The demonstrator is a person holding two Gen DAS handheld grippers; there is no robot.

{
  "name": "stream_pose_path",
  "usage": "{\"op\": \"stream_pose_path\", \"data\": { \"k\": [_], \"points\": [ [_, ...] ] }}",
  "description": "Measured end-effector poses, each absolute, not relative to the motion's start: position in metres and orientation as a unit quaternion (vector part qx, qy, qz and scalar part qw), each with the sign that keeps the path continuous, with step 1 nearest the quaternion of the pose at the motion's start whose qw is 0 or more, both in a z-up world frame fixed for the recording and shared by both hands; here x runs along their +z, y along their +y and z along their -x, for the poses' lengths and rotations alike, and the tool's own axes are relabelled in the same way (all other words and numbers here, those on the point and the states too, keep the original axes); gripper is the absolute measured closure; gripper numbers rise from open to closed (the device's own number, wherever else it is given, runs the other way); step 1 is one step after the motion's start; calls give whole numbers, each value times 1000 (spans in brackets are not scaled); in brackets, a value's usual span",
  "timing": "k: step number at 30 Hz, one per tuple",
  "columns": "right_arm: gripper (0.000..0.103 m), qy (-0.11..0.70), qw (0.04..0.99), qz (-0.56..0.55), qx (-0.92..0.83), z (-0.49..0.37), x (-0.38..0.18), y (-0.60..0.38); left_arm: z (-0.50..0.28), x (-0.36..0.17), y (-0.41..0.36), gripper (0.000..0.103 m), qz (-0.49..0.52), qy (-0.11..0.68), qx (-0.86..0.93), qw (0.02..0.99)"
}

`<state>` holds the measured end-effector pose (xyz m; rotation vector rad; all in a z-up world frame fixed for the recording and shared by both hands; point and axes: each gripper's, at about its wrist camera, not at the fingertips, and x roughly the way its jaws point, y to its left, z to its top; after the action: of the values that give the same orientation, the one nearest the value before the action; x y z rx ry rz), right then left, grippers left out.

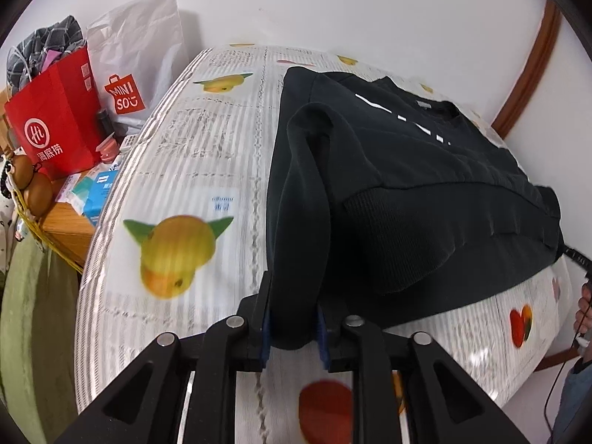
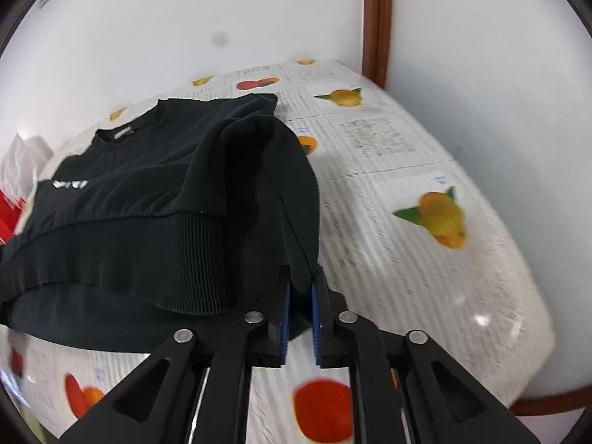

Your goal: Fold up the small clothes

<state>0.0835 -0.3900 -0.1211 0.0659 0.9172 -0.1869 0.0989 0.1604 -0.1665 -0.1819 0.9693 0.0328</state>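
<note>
Left wrist view: we see our left hand-held gripper [image 1: 294,323] pinching a sleeve of the black sweater [image 1: 425,170]. Our right hand-held gripper [image 2: 299,318] pinches the other sleeve. The sweater lies on the fruit-print counter [image 1: 177,170], collar pointing away from us.

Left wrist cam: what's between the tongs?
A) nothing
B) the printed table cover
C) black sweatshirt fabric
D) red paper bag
C: the left tongs are shut on a bunched fold of the black sweatshirt; the red bag stands far off beside the table.
</note>
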Motion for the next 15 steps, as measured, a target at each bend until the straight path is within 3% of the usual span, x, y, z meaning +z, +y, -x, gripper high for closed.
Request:
{"op": "stream_pose_path", "data": {
  "k": [5, 8, 15],
  "points": [
    [81, 396, 912, -36, -98, -60, -92, -384, -86, -147, 164, 75, 88, 444, 17, 891],
    [76, 386, 921, -33, -45, -57, -81, -361, -82, -133, 159, 66, 89, 422, 9, 902],
    [79, 431, 898, -18, 89, -89, -127, -292, -80, -125, 132, 66, 92, 413, -45, 905]
  ]
}}
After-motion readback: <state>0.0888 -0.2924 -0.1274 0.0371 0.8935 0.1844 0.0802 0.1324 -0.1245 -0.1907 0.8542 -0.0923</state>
